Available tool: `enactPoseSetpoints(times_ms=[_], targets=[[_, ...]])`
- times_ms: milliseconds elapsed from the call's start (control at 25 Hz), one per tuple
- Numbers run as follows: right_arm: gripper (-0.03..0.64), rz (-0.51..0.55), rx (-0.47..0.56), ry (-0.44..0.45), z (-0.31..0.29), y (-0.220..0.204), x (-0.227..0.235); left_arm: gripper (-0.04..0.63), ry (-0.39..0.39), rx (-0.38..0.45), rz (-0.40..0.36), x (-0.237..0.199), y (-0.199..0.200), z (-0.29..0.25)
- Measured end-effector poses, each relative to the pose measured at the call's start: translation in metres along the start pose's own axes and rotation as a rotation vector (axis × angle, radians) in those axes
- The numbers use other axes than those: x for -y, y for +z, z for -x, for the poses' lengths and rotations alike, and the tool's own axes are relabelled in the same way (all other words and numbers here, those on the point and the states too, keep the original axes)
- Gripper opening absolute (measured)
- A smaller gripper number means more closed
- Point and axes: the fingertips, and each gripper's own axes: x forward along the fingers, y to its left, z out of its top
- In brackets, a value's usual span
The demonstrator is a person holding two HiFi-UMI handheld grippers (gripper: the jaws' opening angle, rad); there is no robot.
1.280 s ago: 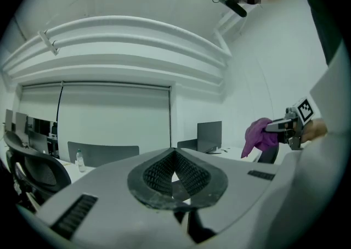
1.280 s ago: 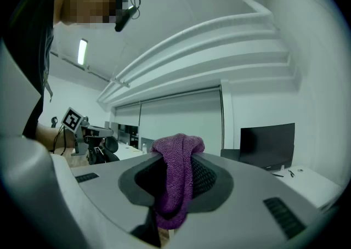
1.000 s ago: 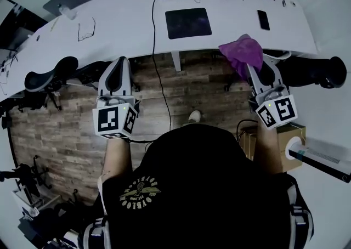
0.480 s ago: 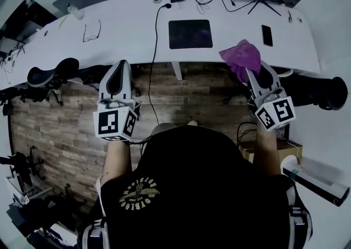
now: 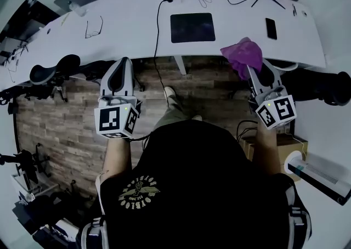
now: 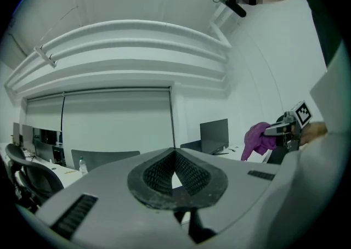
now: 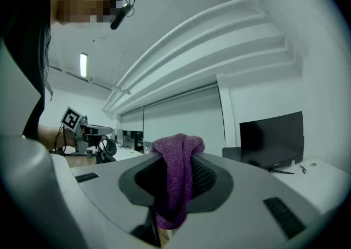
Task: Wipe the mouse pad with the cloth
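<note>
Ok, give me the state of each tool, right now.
Left tool: closed, nothing between its jaws.
Right tool: closed on the purple cloth.

Flat dark rectangular mouse pad [image 5: 192, 27] lies square on the white desk [image 5: 126, 28], about mid-desk. Crumpled purple terry cloth [image 5: 243, 56] is pinched in my right gripper [image 7: 178, 161]. It bunches above the jaws, tail hanging below. From the head view it overlaps the desk's front edge, right of the pad and apart from it.
</note>
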Motion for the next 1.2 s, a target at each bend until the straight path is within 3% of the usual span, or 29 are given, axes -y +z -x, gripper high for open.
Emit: enactPoseSetpoints(times_ms=[480, 1200], targets=[[0.085, 0.005, -0.017, -0.073, 0.019, -0.003, 0.014, 0.002, -0.088, 0.017, 0.008, 0.023, 0.003, -0.027], [0.086, -0.009, -0.049, 0.015, -0.054, -0.017, 0.008, 0.002, -0.025, -0.074, -0.003, -0.02, -0.029, -0.043]])
